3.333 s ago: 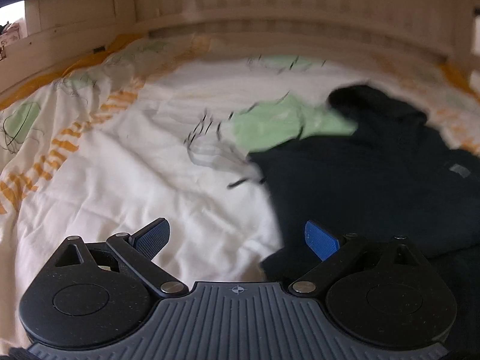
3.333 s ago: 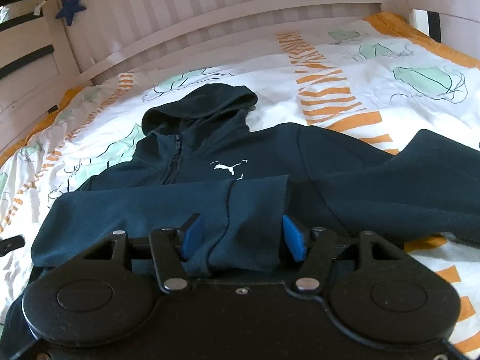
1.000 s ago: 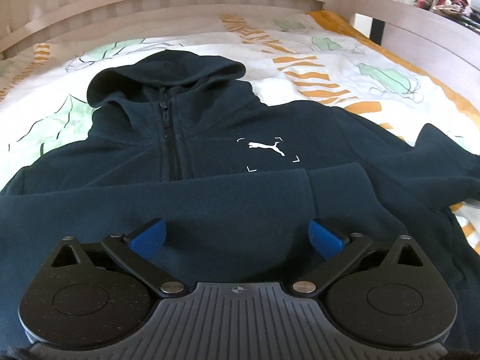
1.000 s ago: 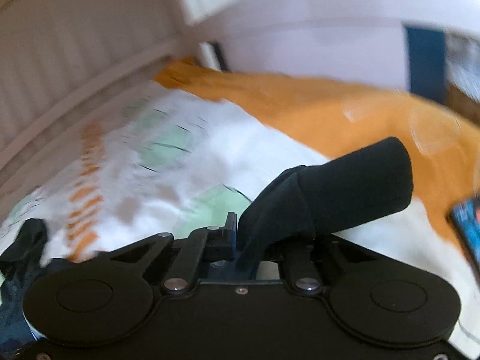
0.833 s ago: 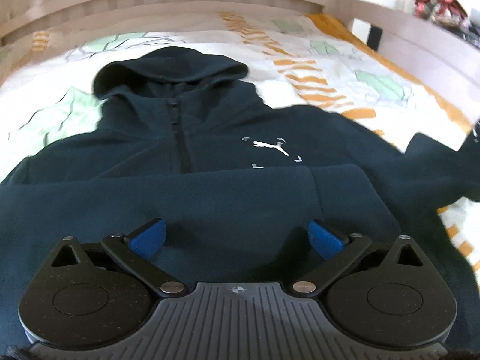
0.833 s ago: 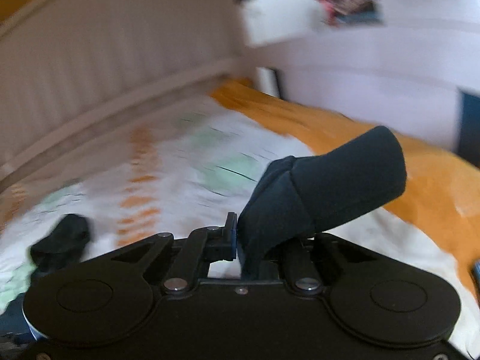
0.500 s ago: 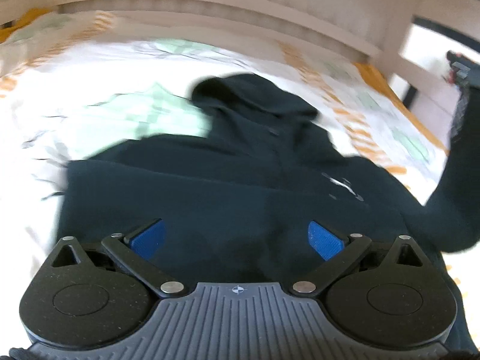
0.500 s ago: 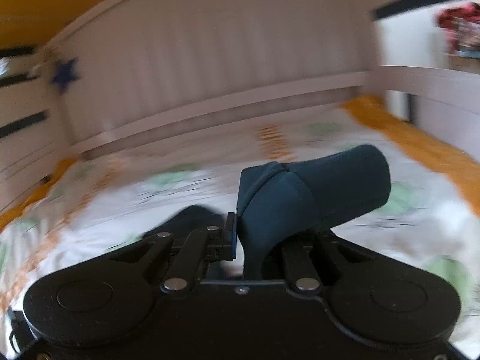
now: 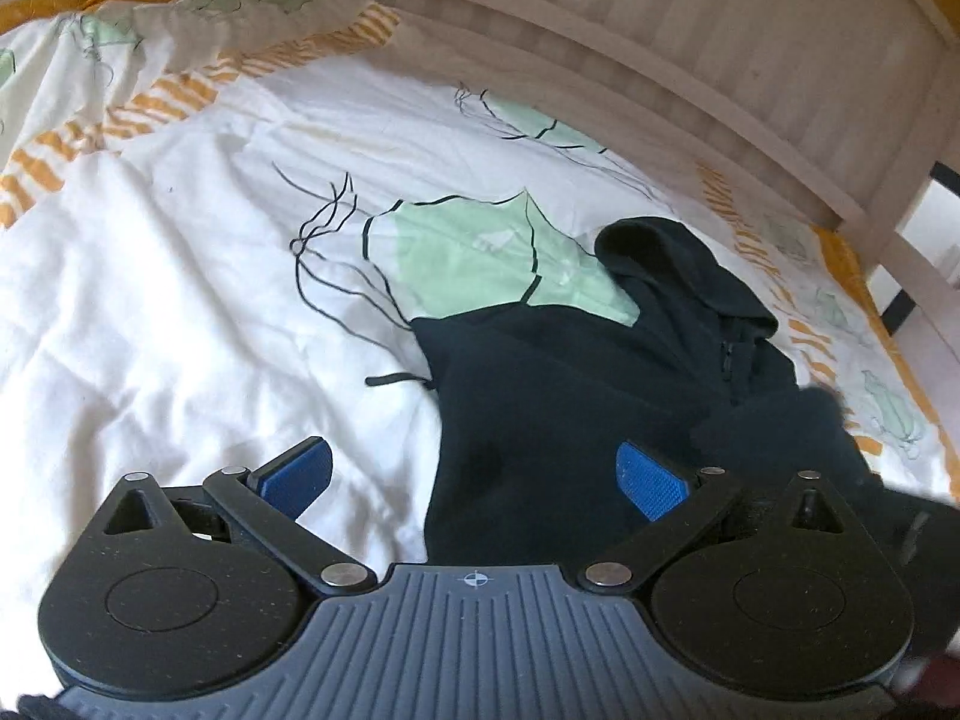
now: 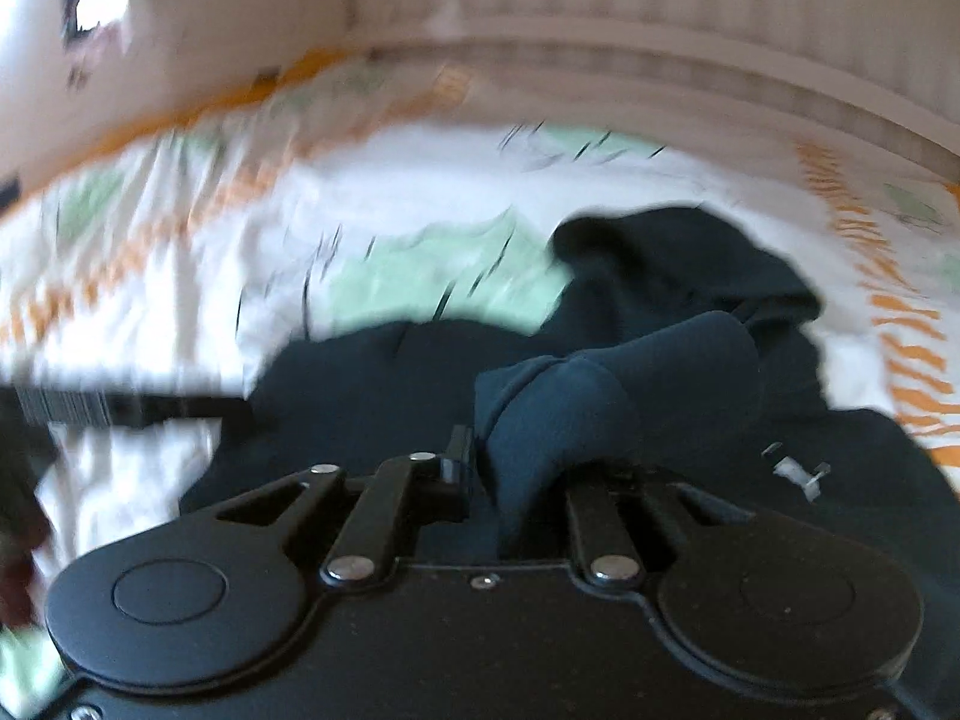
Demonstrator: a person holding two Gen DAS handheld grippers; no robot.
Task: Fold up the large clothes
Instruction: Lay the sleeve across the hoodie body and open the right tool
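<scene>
In the left wrist view the white duvet (image 9: 180, 312), printed with orange dashes and pale green leaf shapes outlined in black, fills the left and middle of the bed, creased in soft ridges. The left gripper (image 9: 474, 477) hangs over it with its two blue pads (image 9: 297, 474) spread wide apart and nothing between them; the left pad sits above bare duvet, the right one above dark cloth. Further right lies the dark navy hoodie (image 9: 540, 396), its straight side edge running down toward the gripper, a thin drawstring trailing out onto the white cover, and its hood (image 9: 672, 258) pointing toward the slatted wooden headboard (image 9: 690, 36) that curves across the top. At the far right a blurred dark sleeve lies over the garment's front. The right wrist view is smeared by motion, though the same duvet (image 10: 180, 276) shows at left and the hoodie (image 10: 360, 384) spreads across the middle and right, with a small white chest logo (image 10: 801, 471) near the right edge. The right gripper (image 10: 516, 474) has a bunched fold of the sleeve cuff (image 10: 600, 396) standing up between its fingers; its jaws are opening, and a narrow gap shows between the left finger and the cloth, while the right finger is hidden behind the fabric.
</scene>
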